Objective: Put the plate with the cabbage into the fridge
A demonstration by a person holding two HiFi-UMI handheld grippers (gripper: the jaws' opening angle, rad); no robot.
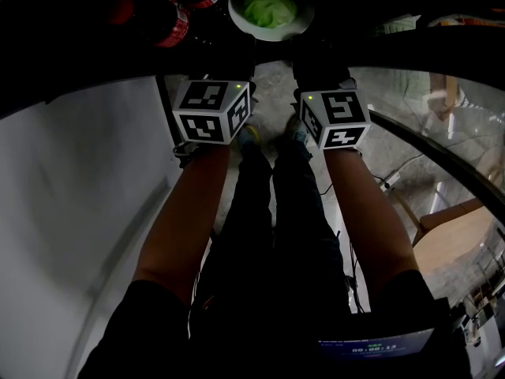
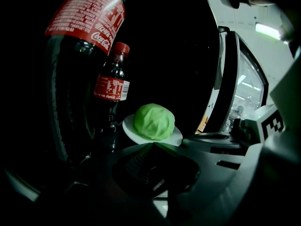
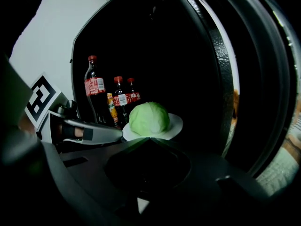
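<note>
One fridge (image 3: 220,88) stood open with three cola bottles (image 3: 95,95) inside. The left gripper (image 2: 153,145) and right gripper (image 3: 149,139), both pinched closed on nothing, pointed at the one plate (image 3: 175,124). It sat inside beside the bottles, bearing one cabbage (image 3: 149,118). Placing looked finished; backing out called for sparing the rim.

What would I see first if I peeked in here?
The bright green cabbage on its white plate stands out against the dark fridge. Next come the red-labelled cola bottles, standing just left of the plate. The left gripper and the right gripper, both shut, point at the plate's near rim.
</note>
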